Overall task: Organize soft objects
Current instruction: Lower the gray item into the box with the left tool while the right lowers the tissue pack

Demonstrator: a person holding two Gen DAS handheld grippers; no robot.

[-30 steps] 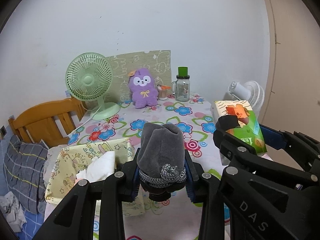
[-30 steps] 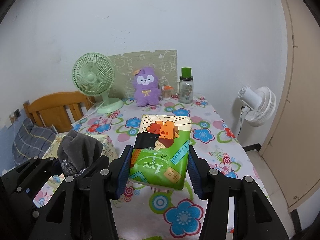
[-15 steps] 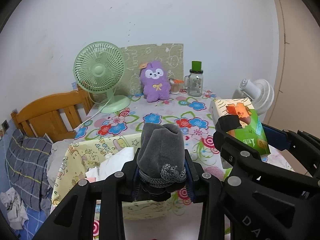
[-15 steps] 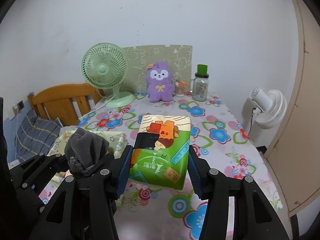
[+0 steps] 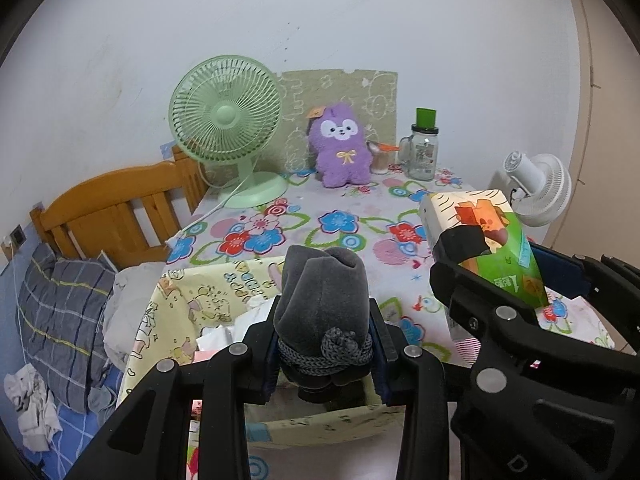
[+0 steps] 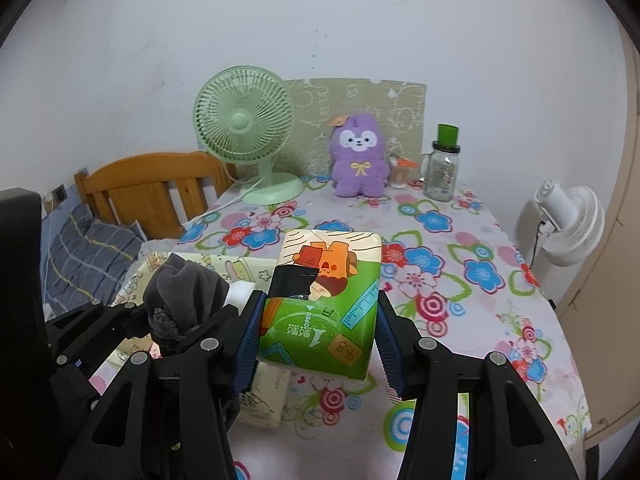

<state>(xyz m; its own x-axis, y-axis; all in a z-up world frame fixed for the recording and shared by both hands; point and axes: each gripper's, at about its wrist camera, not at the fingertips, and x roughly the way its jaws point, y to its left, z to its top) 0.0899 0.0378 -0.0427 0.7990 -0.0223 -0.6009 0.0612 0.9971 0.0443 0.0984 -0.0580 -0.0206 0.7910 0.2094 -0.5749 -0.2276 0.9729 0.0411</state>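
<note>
My left gripper [image 5: 326,354] is shut on a rolled grey sock bundle [image 5: 322,304] and holds it above a yellow patterned fabric bin [image 5: 200,304] at the table's near left. My right gripper [image 6: 318,330] is shut on a green and orange tissue pack [image 6: 324,284] and holds it above the table, just right of the bin [image 6: 224,268]. The sock bundle [image 6: 180,292] shows at left in the right wrist view, and the tissue pack [image 5: 484,240] at right in the left wrist view. A purple plush toy [image 5: 342,146] sits at the table's far edge.
A flowered tablecloth [image 6: 460,264] covers the table. A green desk fan [image 5: 226,128], a glass jar with a green lid [image 5: 424,148] and a small cup stand at the back by the wall. A white fan [image 6: 568,216] stands right of the table; a wooden bedframe [image 5: 116,208] is left.
Both grippers have drawn back and to the left with their loads. The bin now lies under the left gripper, and the far objects look farther away.
</note>
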